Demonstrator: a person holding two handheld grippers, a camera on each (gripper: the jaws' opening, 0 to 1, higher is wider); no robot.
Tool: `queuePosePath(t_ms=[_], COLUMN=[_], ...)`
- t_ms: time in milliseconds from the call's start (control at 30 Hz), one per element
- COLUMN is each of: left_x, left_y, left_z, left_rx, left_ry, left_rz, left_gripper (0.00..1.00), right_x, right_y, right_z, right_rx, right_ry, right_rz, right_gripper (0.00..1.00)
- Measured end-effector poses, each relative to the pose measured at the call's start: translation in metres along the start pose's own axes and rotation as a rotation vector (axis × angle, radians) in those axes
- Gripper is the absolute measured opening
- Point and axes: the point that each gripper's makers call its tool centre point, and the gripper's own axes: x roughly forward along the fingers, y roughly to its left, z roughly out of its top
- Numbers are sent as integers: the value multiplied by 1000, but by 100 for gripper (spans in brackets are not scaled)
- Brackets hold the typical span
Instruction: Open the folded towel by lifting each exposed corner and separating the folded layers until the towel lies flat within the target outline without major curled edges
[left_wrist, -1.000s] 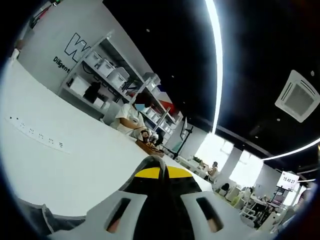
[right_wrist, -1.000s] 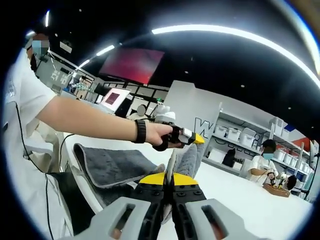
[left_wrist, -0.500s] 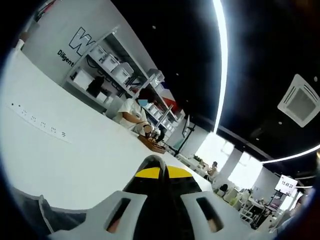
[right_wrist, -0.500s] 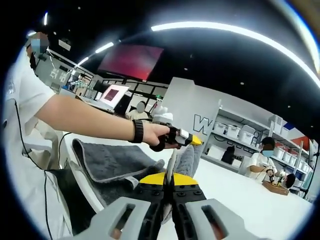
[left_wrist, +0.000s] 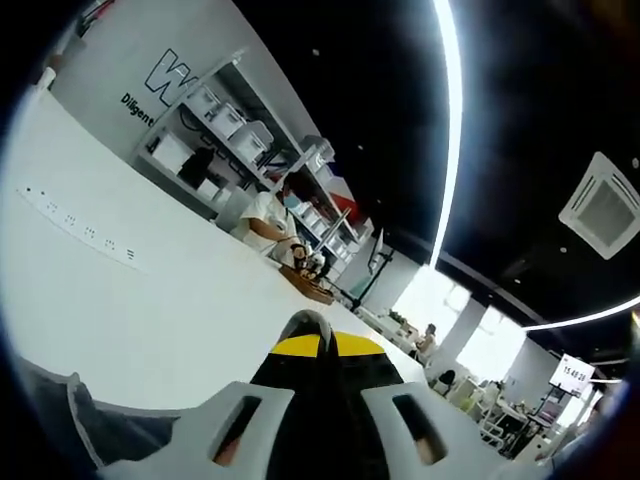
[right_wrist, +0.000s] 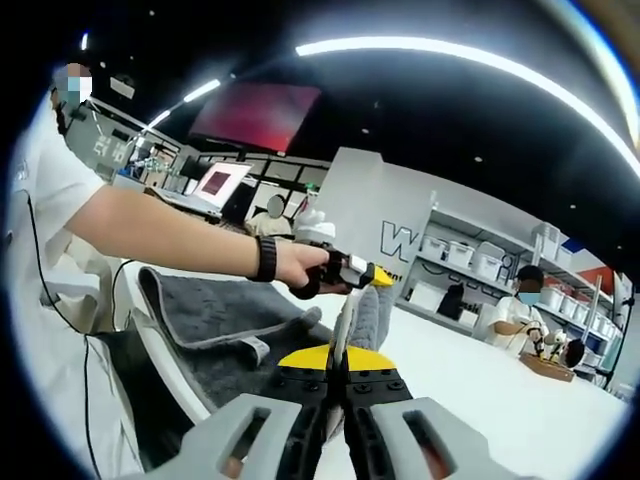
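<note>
The grey towel (right_wrist: 215, 322) lies on the white table (right_wrist: 480, 392) and hangs over its near edge, with one corner (right_wrist: 368, 312) pulled up. A hand holds my left gripper (right_wrist: 378, 277) at that raised corner, its yellow-tipped jaws shut on the cloth. In the left gripper view the left gripper (left_wrist: 318, 335) is shut, with a sliver of cloth at its tip and more towel (left_wrist: 95, 435) at the bottom left. My right gripper (right_wrist: 340, 352) is shut on a thin upright edge of the towel just below the raised corner.
The person's bare arm (right_wrist: 170, 235) with a black wristband reaches in from the left. A seated person (right_wrist: 520, 310) works at the far end of the table beside a brown tray (right_wrist: 550, 368). Shelves with white bins (left_wrist: 220, 125) line the wall behind the table (left_wrist: 150, 310).
Both views have shifted a little with the hands. The towel corner stays lifted and both grippers keep their hold.
</note>
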Motion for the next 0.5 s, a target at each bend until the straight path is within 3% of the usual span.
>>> queuePosePath(t_ms=[500], left_x=[-3], left_y=[-3], left_z=[-22], left_rx=[-14], left_ry=[10], left_rz=[-2], left_gripper=[0], right_x=[-6], right_y=[-9], right_z=[-15], right_rx=[12], right_ry=[31], right_rz=[-29], right_gripper=[0])
